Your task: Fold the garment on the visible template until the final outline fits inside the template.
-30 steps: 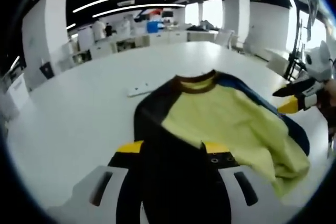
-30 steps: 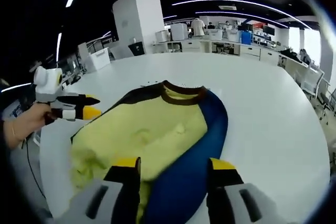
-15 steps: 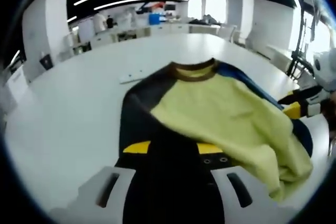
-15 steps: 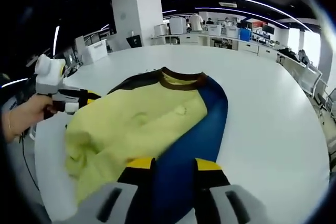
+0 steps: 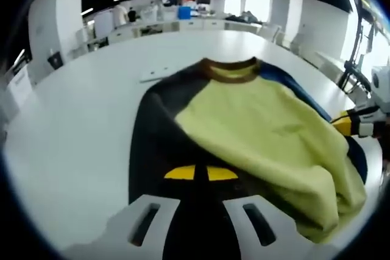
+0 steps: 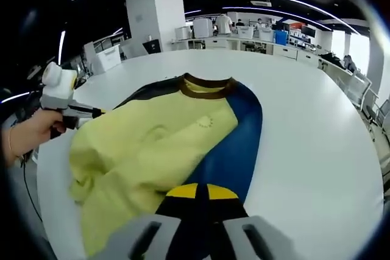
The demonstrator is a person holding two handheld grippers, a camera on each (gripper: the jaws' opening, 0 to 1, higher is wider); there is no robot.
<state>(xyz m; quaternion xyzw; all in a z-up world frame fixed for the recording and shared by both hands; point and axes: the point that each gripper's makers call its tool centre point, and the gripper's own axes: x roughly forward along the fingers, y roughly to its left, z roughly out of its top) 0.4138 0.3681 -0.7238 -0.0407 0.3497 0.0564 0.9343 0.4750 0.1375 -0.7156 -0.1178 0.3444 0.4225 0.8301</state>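
The garment (image 5: 256, 132) lay spread on the big white table (image 5: 79, 126), brown collar (image 5: 230, 69) at the far end, yellow body in the middle, one sleeve black, the other blue. In the left gripper view the left gripper (image 5: 201, 173) had its yellow-tipped jaws pressed together, pinching the black sleeve (image 5: 159, 144) near the lower hem. Over on the right edge of that view, the other gripper's yellow tip poked in beside the yellow cloth. In the right gripper view the right gripper (image 6: 202, 192) was likewise clamped tight, jaws meeting on the blue sleeve (image 6: 234, 150). A hand (image 6: 27, 138) at the left held the left gripper's white handle against the garment's edge. No readable writing or brand showed on the cloth; a faint round mark on the chest was too blurred to read
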